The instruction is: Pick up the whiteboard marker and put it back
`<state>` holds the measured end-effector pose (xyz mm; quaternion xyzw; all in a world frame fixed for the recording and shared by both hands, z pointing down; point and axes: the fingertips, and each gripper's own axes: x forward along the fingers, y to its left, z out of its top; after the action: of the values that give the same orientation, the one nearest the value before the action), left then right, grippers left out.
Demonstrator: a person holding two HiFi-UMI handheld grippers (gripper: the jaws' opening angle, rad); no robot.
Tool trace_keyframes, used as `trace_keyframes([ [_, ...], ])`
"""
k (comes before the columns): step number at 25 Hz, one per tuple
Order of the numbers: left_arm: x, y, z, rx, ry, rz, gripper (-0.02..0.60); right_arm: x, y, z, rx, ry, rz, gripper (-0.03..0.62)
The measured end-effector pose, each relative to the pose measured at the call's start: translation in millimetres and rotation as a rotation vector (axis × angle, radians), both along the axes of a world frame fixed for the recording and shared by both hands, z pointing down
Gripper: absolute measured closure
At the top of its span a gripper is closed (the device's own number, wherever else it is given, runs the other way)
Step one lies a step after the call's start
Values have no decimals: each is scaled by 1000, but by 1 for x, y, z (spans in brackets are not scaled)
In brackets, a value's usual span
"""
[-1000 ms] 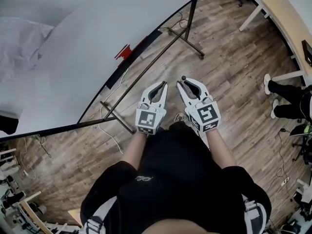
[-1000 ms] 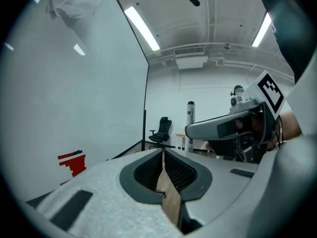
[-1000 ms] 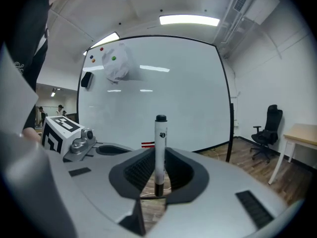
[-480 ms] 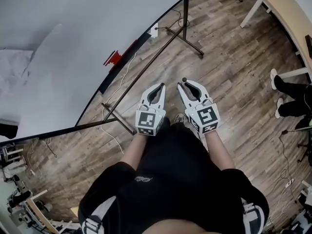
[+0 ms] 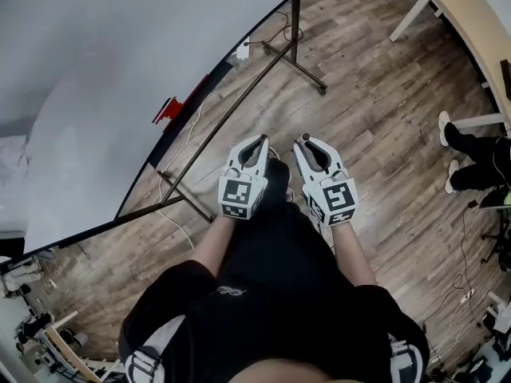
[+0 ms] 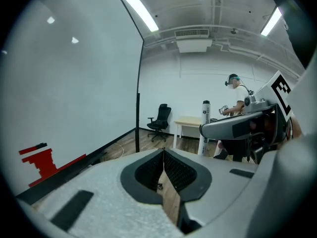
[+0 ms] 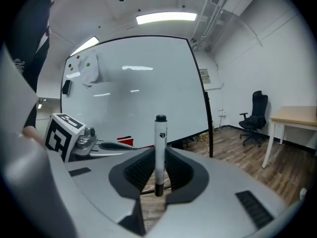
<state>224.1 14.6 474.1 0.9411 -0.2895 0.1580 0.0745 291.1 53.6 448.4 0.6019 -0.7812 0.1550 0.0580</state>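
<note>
A white whiteboard marker with a dark cap stands upright between the jaws of my right gripper, which is shut on its lower part. In the head view only the marker's dark cap shows, at the tips of the right gripper. My left gripper is held beside it, jaws shut with nothing in them, their tips meeting in the left gripper view. Both point over the wooden floor, to the right of the whiteboard. A red item sits on the whiteboard's lower edge.
The whiteboard's black stand legs spread over the floor ahead, with a white cable trailing beside them. A light wooden desk and a person's feet are at the right. A black office chair stands farther off.
In the head view the whiteboard's edge and the red item have slid left and down as the person moved. Both grippers sit slightly lower. The marker stays held.
</note>
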Motion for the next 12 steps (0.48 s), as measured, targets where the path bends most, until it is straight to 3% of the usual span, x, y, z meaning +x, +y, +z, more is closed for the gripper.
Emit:
trace_keyframes([
  [8,45,-79,15,-29,4,31,572,44,-75,9,-30,26,10,537],
  [12,57,-119,13,-54,14,12,572,55,-117,0,-41,67,-31,537],
])
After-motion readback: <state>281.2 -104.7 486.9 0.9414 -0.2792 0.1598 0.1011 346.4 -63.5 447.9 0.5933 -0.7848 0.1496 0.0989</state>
